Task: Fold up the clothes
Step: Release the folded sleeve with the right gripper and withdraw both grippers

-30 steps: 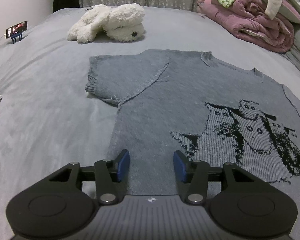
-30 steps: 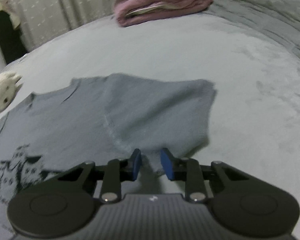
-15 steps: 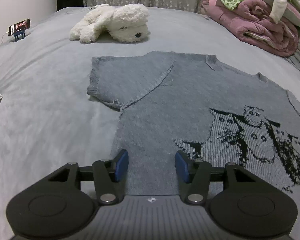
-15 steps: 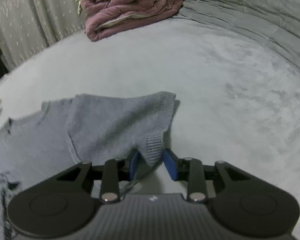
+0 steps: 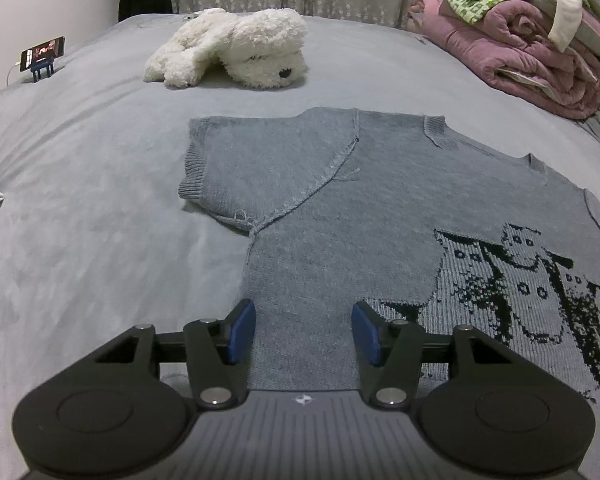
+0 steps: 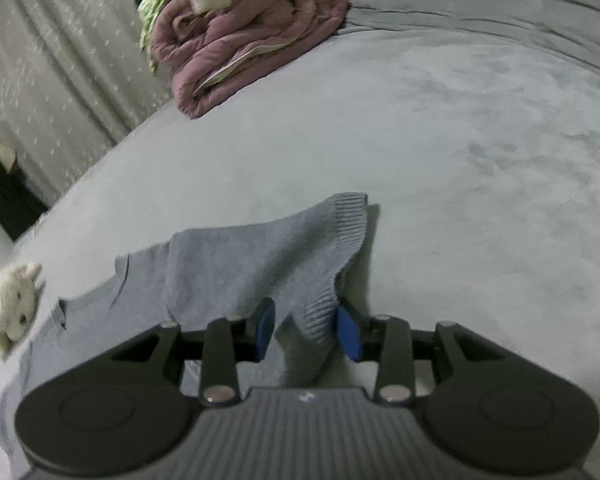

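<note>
The grey knit sweater (image 5: 340, 208) lies flat on the bed (image 5: 80, 200), front of the plush dog (image 5: 236, 54). It looks soft, light and stretchy, so ribbed edges give the firmest hold. The right hand-held gripper (image 6: 306, 330) is closing, the ribbed sleeve cuff (image 6: 320, 316) between its jaws but not yet pinched. The left hand-held gripper (image 5: 304, 334) hovers half open over the hem, holding nothing.

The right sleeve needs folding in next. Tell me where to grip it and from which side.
Grip the right sleeve at its ribbed cuff, coming from the outer side over bare bed. The cuff's near corner is raised off the bed, between the closing jaws of the right hand-held gripper, so the pads can pinch it there.
</note>
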